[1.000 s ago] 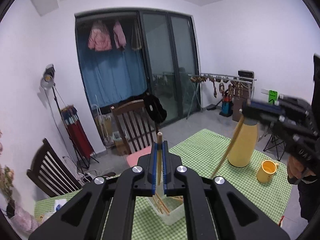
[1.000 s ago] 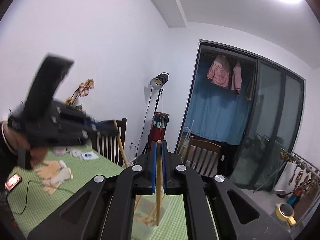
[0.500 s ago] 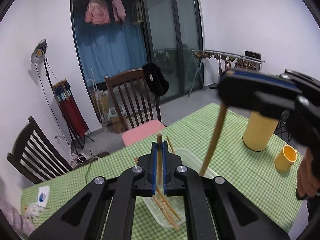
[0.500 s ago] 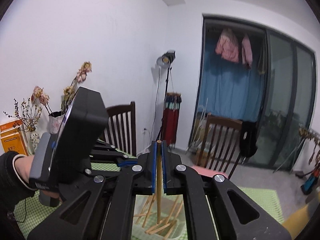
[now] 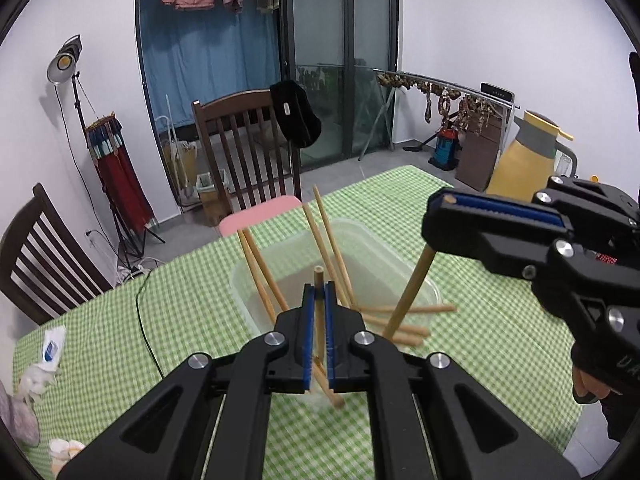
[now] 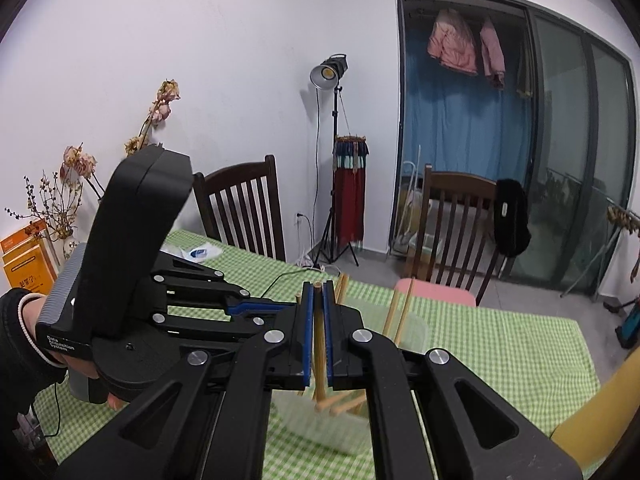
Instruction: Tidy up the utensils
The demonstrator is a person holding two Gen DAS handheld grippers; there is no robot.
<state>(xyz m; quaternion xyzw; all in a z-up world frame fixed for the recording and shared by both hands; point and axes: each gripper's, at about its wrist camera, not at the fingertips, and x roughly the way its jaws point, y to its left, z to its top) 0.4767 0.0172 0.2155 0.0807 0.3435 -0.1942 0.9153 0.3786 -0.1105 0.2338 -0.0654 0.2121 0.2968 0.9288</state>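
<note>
A: Left wrist view first. What is getting lost in it?

B: The left tongs (image 5: 318, 300) are clenched on a wooden chopstick (image 5: 318, 280); only its top end is poking above the blue pads, and the lower part is blurring into the clear plastic container (image 5: 384, 248) beneath. Several loose chopsticks (image 5: 328, 240) are leaning inside that container, some lying over its rim.

A: And around it?

B: The container is sitting on the green checked desk (image 5: 180, 300). The right tongs (image 5: 444, 216) are reaching in from the right, gripping a second chopstick (image 5: 408, 292) that is slanting down into the container. A yellow thermos (image 5: 524, 160) is standing behind them, partly covered. The person's hand is getting cut off at the right edge.

A: Right wrist view?

B: The right tongs (image 6: 317, 300) are pinching their chopstick (image 6: 319, 344) upright; its bottom end is hanging over the blurred container (image 6: 412, 328). The left tongs (image 6: 298, 304) are pressing in just beside them from the left, their tips mostly hidden. A hand (image 6: 80, 368) in a dark sleeve is gripping that handle, pointing the tool toward the container.
</note>
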